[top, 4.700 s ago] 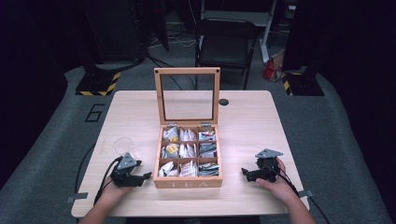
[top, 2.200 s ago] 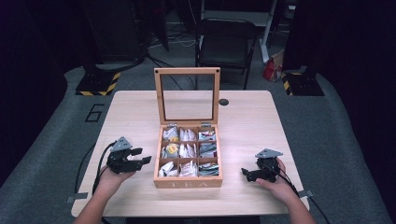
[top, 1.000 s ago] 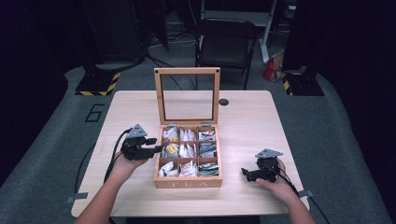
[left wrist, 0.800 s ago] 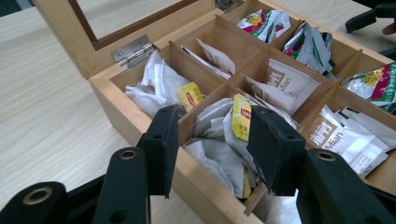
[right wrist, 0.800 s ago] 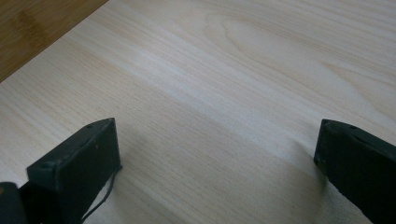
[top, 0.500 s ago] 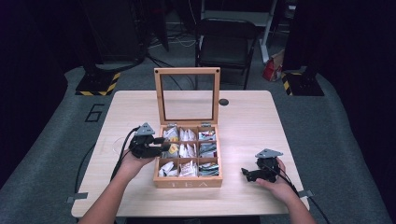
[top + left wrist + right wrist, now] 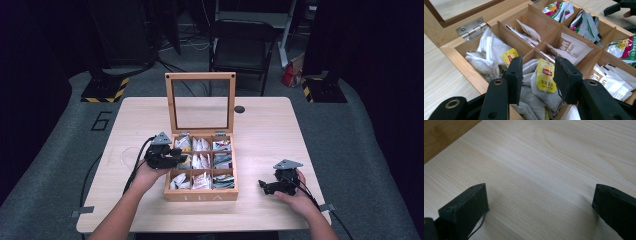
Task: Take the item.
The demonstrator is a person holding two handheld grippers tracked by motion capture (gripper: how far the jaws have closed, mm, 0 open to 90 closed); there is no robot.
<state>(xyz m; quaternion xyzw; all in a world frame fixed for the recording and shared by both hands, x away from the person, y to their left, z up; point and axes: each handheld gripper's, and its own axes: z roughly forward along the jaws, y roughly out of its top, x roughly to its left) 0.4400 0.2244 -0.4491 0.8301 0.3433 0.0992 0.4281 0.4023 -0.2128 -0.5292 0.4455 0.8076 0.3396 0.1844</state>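
Observation:
A wooden tea box [image 7: 200, 194] stands mid-table, its glass lid [image 7: 200, 101] upright at the back, and its compartments hold tea bags and sachets. My left gripper [image 7: 181, 155] reaches over the box's left wall into the middle-left compartment. In the left gripper view its jaws [image 7: 537, 65] have just been closing and stand either side of a tea bag with a yellow Lipton tag [image 7: 546, 78]; the pads are not visibly pressing on it. My right gripper [image 7: 264, 186] rests on the table right of the box, jaws [image 7: 539, 195] wide open over bare wood.
White paper sachets [image 7: 571, 48] and green-and-red ones [image 7: 622, 48] fill the neighbouring compartments. A small black disc [image 7: 239, 109] lies on the table behind the box. A dark chair [image 7: 241, 50] stands beyond the far edge. Cables trail off the left front edge.
My left gripper has travelled from the table left of the box to the box and dipped into the middle-left compartment, its jaws narrowing. The right gripper has stayed put.

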